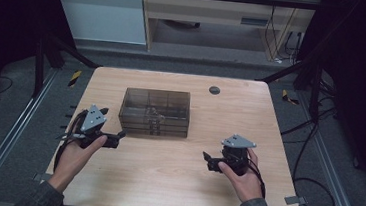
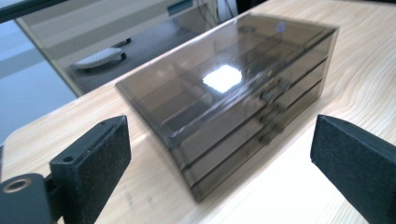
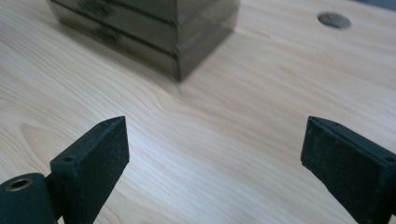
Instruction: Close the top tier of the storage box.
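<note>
A smoky, see-through box of three shallow drawers (image 1: 155,111) stands on the wooden table (image 1: 174,182), a little behind its middle. All three drawers look pushed in, with small handles on the front (image 2: 271,95). My left gripper (image 1: 120,136) is held low at the box's front left corner, pointing right toward it. Its jaws (image 2: 222,121) stand wide apart with nothing between them. My right gripper (image 1: 205,158) hovers to the front right of the box, pointing left, and is open and empty (image 3: 215,120). The box's near corner (image 3: 177,46) shows beyond it.
A dark round grommet (image 1: 214,90) sits in the tabletop behind the box to the right. Metal frame rails run along both sides of the table, with cables on the floor at the right. A wooden shelf unit (image 1: 219,11) stands beyond the far edge.
</note>
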The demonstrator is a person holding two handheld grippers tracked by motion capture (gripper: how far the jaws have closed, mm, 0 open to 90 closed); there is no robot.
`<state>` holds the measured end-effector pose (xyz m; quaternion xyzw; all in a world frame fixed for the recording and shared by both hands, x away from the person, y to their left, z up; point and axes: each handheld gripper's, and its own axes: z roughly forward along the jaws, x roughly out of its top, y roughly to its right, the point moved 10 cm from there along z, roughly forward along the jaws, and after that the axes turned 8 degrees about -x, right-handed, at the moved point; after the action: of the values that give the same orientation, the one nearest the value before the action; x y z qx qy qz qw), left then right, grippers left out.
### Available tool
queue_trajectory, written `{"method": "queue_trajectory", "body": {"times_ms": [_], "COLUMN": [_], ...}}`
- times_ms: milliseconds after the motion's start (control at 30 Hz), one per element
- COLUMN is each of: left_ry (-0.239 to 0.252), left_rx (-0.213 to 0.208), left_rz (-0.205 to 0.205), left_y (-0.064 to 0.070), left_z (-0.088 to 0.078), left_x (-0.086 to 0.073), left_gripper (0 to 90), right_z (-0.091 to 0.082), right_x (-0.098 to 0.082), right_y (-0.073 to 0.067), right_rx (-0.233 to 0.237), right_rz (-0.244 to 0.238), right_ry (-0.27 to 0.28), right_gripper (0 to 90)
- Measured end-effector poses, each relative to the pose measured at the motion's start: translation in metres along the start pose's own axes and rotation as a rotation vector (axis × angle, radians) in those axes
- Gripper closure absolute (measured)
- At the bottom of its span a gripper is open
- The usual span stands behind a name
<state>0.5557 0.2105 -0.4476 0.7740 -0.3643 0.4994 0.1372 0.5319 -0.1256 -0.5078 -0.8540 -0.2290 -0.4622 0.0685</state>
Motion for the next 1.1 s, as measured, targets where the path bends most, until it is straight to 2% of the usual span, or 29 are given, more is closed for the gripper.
{"method": "queue_trajectory", "body": {"times_ms": [100,233,333,467,533,600,667,733,800,833,867,1100], "left_ry": [0.000,0.014,0.001,-0.012,-0.021,-0.026,-0.024,-0.034,-0.028,-0.026,-0.027,-0.035], "left_rx": [0.007,0.032,0.051,0.080,0.088,0.099,0.105,0.117,0.128,0.133,0.138,0.143], "left_rz": [0.006,0.008,-0.015,-0.016,-0.039,-0.058,-0.075,-0.084,-0.097,-0.097,-0.095,-0.092], "left_y": [-0.004,-0.015,-0.022,-0.030,-0.036,-0.042,-0.046,-0.052,-0.058,-0.060,-0.062,-0.065], "left_z": [-0.005,-0.011,-0.013,-0.014,-0.011,-0.009,-0.007,-0.004,0.000,0.001,0.003,0.016], "left_x": [-0.011,-0.024,-0.040,-0.059,-0.073,-0.080,-0.085,-0.090,-0.092,-0.093,-0.093,-0.100], "left_gripper": [5.2,5.3,5.4,5.1,5.0,5.0,5.0,5.0,5.1,5.1,5.1,5.1], "right_z": [-0.001,-0.002,-0.002,-0.002,-0.002,0.000,0.002,0.003,0.005,0.006,0.008,0.018], "right_x": [-0.012,-0.028,-0.039,-0.049,-0.054,-0.058,-0.059,-0.060,-0.060,-0.060,-0.060,-0.061], "right_y": [0.011,0.027,0.039,0.053,0.060,0.070,0.077,0.081,0.087,0.090,0.093,0.106], "right_rx": [-0.022,-0.044,-0.074,-0.102,-0.117,-0.132,-0.146,-0.153,-0.161,-0.161,-0.174,-0.197], "right_rz": [-0.006,0.022,0.041,0.041,0.046,0.053,0.057,0.090,0.101,0.122,0.107,0.172], "right_ry": [-0.017,-0.044,-0.060,-0.054,-0.061,-0.063,-0.059,-0.059,-0.052,-0.052,-0.048,-0.040], "right_gripper": [8.0,8.1,8.9,9.9,9.9,9.9,9.9,10.0,10.0,10.1,10.2,13.5]}}
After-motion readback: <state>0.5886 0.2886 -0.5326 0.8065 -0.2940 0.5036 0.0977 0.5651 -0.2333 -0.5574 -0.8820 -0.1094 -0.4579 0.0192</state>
